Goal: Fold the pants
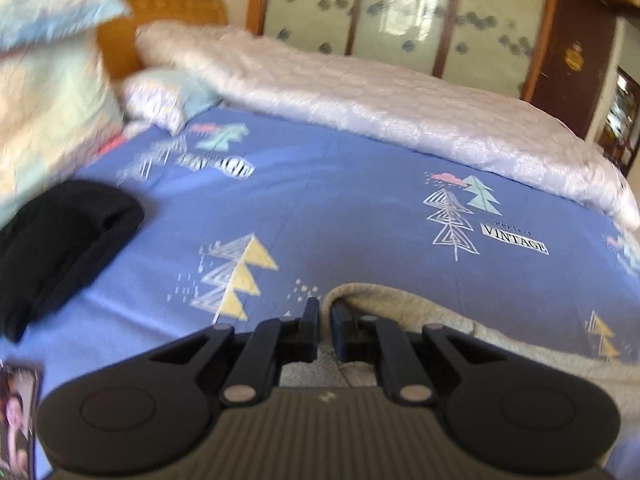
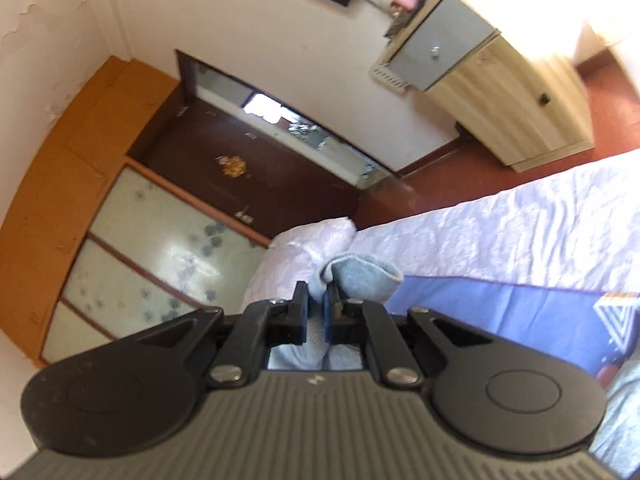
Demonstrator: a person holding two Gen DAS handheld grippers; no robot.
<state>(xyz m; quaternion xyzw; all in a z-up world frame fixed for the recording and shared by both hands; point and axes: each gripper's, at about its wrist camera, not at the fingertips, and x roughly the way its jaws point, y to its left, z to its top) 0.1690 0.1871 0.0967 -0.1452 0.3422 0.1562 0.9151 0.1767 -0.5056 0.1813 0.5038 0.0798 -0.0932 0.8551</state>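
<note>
The grey pants lie on the blue patterned bed sheet, stretching right from my left gripper. My left gripper is shut on an edge of the pants, low over the sheet. In the right wrist view my right gripper is shut on a bunched grey end of the pants and holds it up above the bed, with the view tilted. The cloth between the two grippers is hidden.
A black garment lies on the sheet at left. Pillows and a rolled white quilt sit along the far side. A photo is at the near left. A wooden cabinet stands beyond the bed.
</note>
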